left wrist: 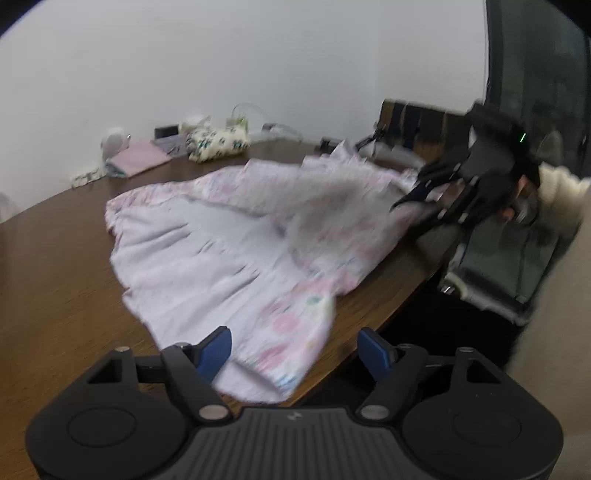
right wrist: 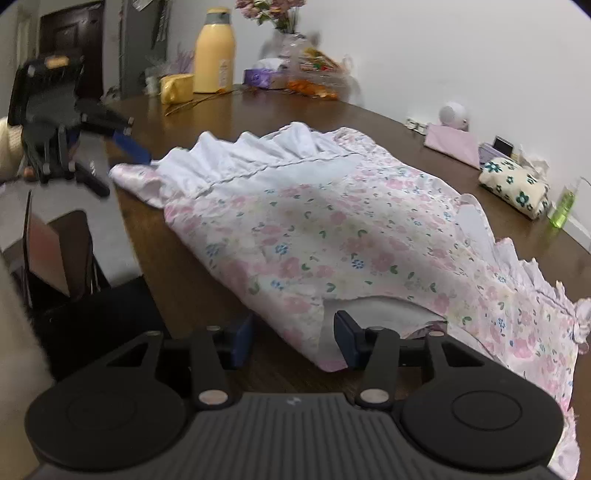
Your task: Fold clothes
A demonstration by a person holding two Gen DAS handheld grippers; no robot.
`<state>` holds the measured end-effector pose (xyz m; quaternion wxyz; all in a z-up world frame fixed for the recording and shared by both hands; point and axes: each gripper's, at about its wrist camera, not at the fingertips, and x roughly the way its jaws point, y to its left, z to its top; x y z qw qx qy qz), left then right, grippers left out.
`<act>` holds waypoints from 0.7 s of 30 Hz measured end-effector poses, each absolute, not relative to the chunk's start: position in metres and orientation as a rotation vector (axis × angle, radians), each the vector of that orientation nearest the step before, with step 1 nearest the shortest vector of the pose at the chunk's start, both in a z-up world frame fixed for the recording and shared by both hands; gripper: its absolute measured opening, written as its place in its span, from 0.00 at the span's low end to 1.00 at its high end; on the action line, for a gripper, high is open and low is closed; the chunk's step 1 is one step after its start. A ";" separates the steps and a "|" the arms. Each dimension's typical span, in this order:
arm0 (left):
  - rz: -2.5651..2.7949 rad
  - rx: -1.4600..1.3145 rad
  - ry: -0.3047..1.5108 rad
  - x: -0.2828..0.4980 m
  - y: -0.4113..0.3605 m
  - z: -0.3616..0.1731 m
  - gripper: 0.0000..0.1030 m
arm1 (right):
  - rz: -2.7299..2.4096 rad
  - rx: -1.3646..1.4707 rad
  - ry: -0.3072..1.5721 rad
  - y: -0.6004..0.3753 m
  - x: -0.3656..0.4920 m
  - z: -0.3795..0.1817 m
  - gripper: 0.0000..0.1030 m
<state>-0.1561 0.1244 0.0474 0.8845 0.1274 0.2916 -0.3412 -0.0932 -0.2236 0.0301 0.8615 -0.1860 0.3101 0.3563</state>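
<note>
A pink floral garment (right wrist: 332, 229) with white ruffled edges lies spread on the brown table (right wrist: 177, 280); its pale inner side (left wrist: 207, 258) faces up in the left wrist view. My left gripper (left wrist: 295, 350) is open, with the garment's near corner lying loose between its blue pads (left wrist: 218, 350). My right gripper (right wrist: 295, 338) is also open at the table's edge. A folded corner of the garment lies between its fingers, beside the right pad (right wrist: 347, 336), unpressed. Each gripper shows in the other's view: the left (right wrist: 125, 175) at the ruffled end, the right (left wrist: 417, 210) blurred at the far corner.
Along the wall stand a yellow bottle (right wrist: 215, 51), a vase of flowers (right wrist: 284, 33), snack bags (right wrist: 314, 77), a flowered pouch (right wrist: 513, 186), a pink folded cloth (right wrist: 454, 144) and a green bottle (right wrist: 563, 206). A chair (right wrist: 55, 251) stands beside the table. A cream sleeve (left wrist: 557, 192) holds the right gripper.
</note>
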 end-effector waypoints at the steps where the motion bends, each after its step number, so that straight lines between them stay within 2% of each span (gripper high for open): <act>1: -0.705 0.272 0.608 -0.154 0.127 0.046 0.55 | 0.746 -0.382 0.656 -0.224 -0.093 0.031 0.42; 2: -0.700 0.279 0.610 -0.152 0.130 0.045 0.45 | 0.752 -0.380 0.661 -0.224 -0.092 0.031 0.37; 3: -0.701 0.257 0.621 -0.147 0.134 0.045 0.39 | 0.759 -0.378 0.666 -0.224 -0.092 0.031 0.32; 5: -0.709 0.194 0.638 -0.136 0.146 0.046 0.16 | 0.770 -0.353 0.682 -0.225 -0.090 0.031 0.18; 7: -0.725 0.151 0.658 -0.125 0.158 0.048 0.05 | 0.772 -0.327 0.696 -0.226 -0.087 0.031 0.13; 11: -0.766 0.093 0.614 -0.116 0.170 0.066 0.01 | 0.800 -0.257 0.747 -0.230 -0.084 0.034 0.04; 16: -0.789 0.052 0.589 -0.080 0.174 0.096 0.01 | 0.901 -0.068 0.747 -0.250 -0.071 0.061 0.04; 21: -0.742 0.087 0.602 -0.014 0.162 0.105 0.01 | 0.842 -0.032 0.737 -0.264 -0.010 0.085 0.04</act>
